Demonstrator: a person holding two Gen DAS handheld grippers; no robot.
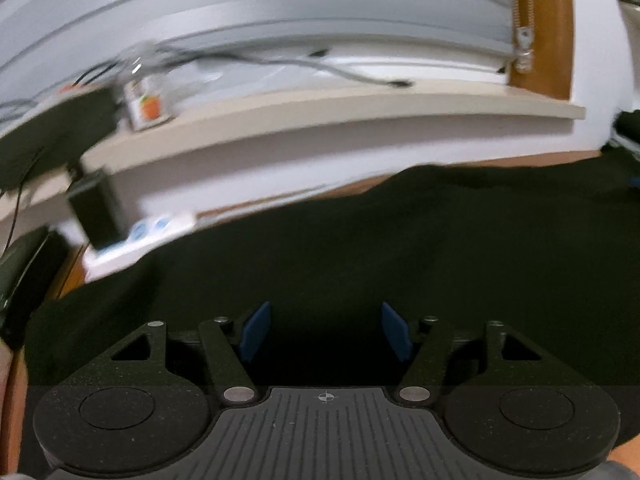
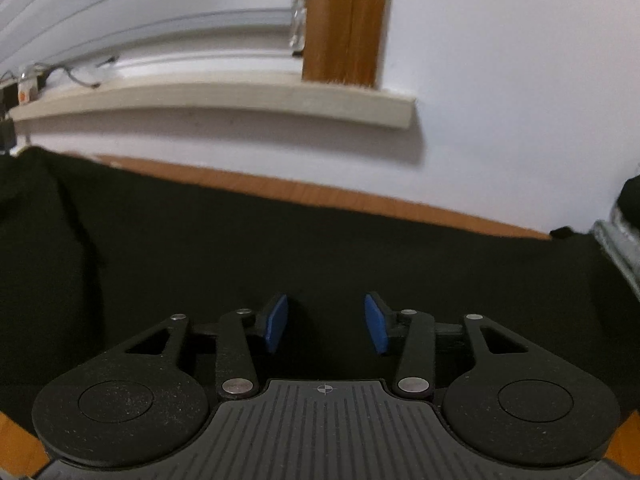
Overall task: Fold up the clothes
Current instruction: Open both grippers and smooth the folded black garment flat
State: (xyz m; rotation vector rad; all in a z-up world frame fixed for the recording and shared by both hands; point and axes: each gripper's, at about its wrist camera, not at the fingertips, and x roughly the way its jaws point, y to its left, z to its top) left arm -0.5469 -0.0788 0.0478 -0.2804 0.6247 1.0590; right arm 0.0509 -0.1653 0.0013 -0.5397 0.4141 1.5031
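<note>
A black garment [image 1: 360, 248] lies spread over a wooden table [image 2: 360, 196] and fills the lower half of both views; it also shows in the right wrist view [image 2: 280, 248]. My left gripper [image 1: 325, 330] is open, its blue pads [image 1: 256, 330] apart just above the cloth, holding nothing. My right gripper [image 2: 326, 322] is open too, blue pads [image 2: 277, 322] apart low over the cloth near its front part, empty.
A white wall with a cream windowsill [image 1: 360, 112] runs behind the table; cables [image 1: 360, 74] and a small carton [image 1: 146, 108] sit on the sill. A black box [image 1: 96, 208] and white packet [image 1: 160, 228] lie at the left. A grey folded item [image 2: 624, 248] lies at the right.
</note>
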